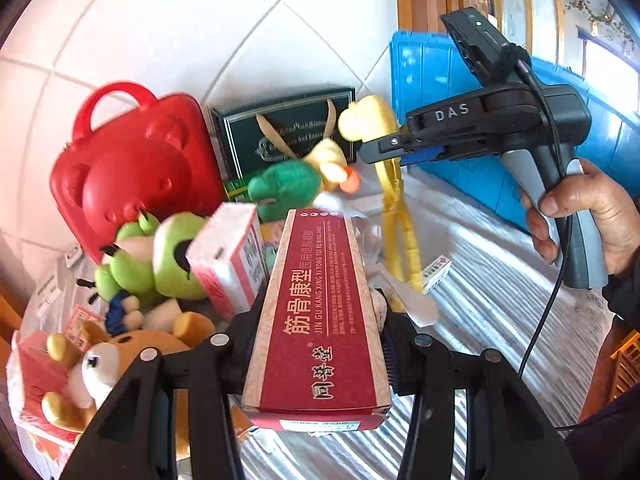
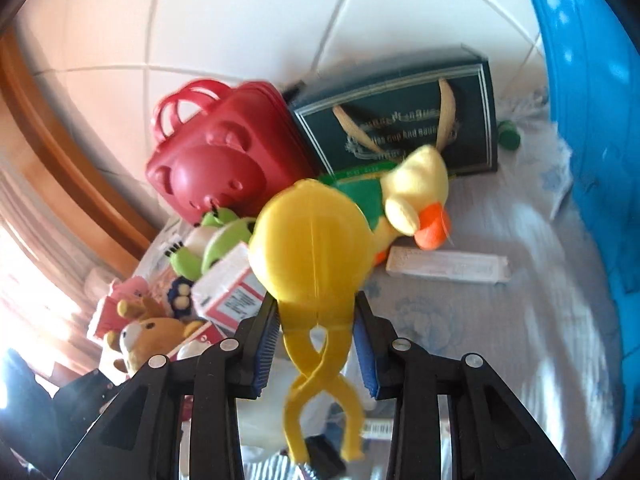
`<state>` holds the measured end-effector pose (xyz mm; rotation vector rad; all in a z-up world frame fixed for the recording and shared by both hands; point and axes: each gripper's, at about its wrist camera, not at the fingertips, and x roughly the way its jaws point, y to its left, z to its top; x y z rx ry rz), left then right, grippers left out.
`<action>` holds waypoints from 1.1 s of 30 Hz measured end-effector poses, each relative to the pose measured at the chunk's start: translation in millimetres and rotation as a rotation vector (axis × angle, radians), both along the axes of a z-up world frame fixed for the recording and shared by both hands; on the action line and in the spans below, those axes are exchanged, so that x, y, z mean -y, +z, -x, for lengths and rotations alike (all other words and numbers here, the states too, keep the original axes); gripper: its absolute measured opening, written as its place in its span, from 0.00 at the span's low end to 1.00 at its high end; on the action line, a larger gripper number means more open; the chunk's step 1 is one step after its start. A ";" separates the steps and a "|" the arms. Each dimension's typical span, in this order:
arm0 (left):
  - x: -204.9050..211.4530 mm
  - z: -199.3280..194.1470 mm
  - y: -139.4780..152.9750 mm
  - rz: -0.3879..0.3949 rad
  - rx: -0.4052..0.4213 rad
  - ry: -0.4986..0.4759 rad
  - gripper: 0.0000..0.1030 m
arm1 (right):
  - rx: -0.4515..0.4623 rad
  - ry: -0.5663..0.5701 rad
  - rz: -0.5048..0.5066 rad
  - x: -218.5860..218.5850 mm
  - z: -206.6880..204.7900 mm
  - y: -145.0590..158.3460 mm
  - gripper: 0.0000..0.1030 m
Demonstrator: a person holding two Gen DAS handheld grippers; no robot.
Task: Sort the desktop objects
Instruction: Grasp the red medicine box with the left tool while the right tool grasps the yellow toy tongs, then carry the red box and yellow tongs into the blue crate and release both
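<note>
My left gripper is shut on a long red medicine box with Chinese lettering, held above the table. My right gripper is shut on a yellow plastic ball-shaped tong toy; its crossed handles hang down between the fingers. In the left wrist view the right gripper is up at the right, with the yellow toy dangling from it. A plush duck in green lies beyond it.
A red bear-shaped case and a dark green gift bag stand by the tiled wall. A blue plastic crate is at the right. Plush frog, plush bear and several small boxes crowd the left. A white box lies flat.
</note>
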<state>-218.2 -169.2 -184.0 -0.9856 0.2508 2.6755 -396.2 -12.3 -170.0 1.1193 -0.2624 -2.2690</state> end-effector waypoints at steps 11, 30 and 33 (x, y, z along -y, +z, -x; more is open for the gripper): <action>-1.0 -28.3 61.9 -0.031 -0.146 -0.056 0.45 | -0.174 -0.075 0.026 -30.9 -75.8 81.2 0.34; -129.1 -48.0 215.2 -0.190 -0.441 -0.393 0.45 | -0.500 -0.401 0.083 -200.5 -224.2 237.6 0.34; -176.4 -37.1 234.5 -0.231 -0.465 -0.442 0.45 | -0.523 -0.458 0.049 -241.9 -230.1 260.9 0.34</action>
